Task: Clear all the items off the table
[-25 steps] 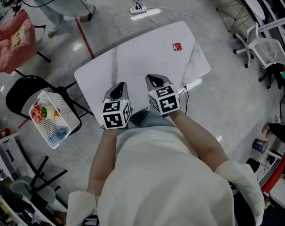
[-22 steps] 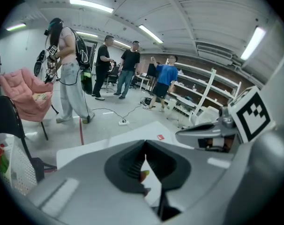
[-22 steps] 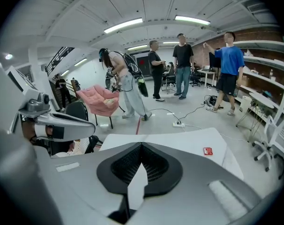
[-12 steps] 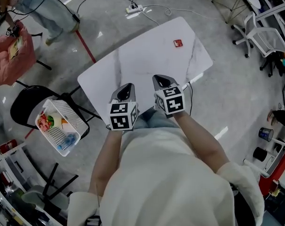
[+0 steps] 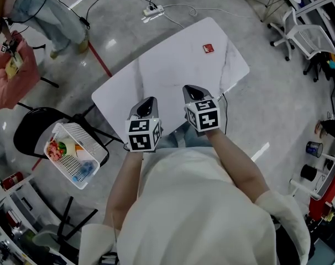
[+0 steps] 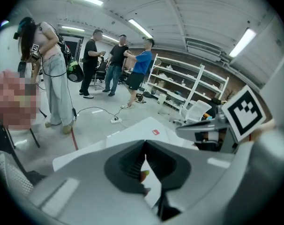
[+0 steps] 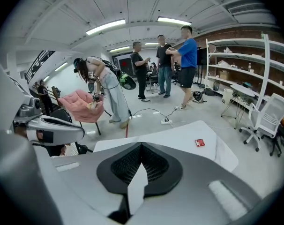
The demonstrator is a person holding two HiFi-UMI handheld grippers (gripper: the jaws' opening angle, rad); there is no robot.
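Jaws are staying pressed together and empty on left gripper (image 5: 147, 102) and right gripper (image 5: 190, 89), both hovering almost unmoved over the table (image 5: 167, 65), its red item (image 5: 208, 48) still waiting.

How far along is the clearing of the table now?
Done: several things already lie in the basket on the chair. In hand: nothing; the left gripper and the right gripper are both shut and empty above the near edge of the table. Left: one small red item at its far side.
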